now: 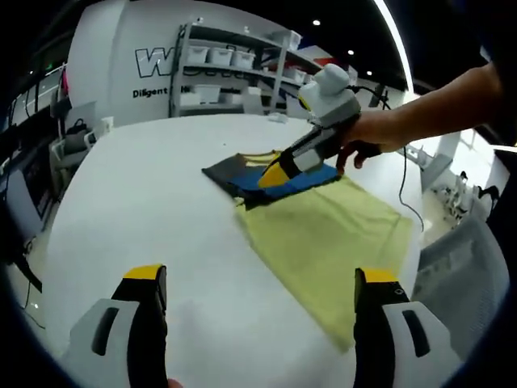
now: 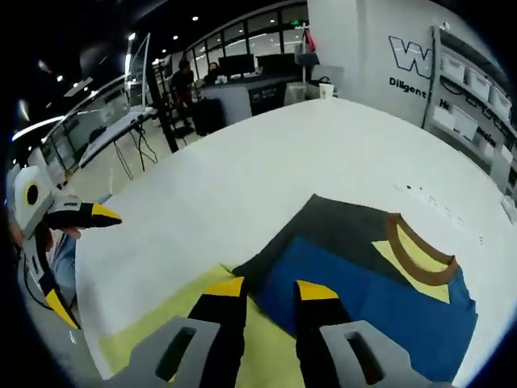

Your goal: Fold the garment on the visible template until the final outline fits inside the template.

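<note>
Right gripper view: jaws at garment (image 2: 380, 283) edge

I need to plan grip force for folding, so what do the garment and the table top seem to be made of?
Garment: soft knit fabric, it seems, matte, in yellow, blue and grey panels with a brown ribbed-looking collar; it lies limp and flat. Table: a smooth white matte surface, perhaps laminate or a cloth cover; I cannot tell which.

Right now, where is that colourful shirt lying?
The shirt lies flat on the white table, right of centre in the left gripper view; the right gripper reaches down at its blue and grey upper part near the brown collar.
</note>
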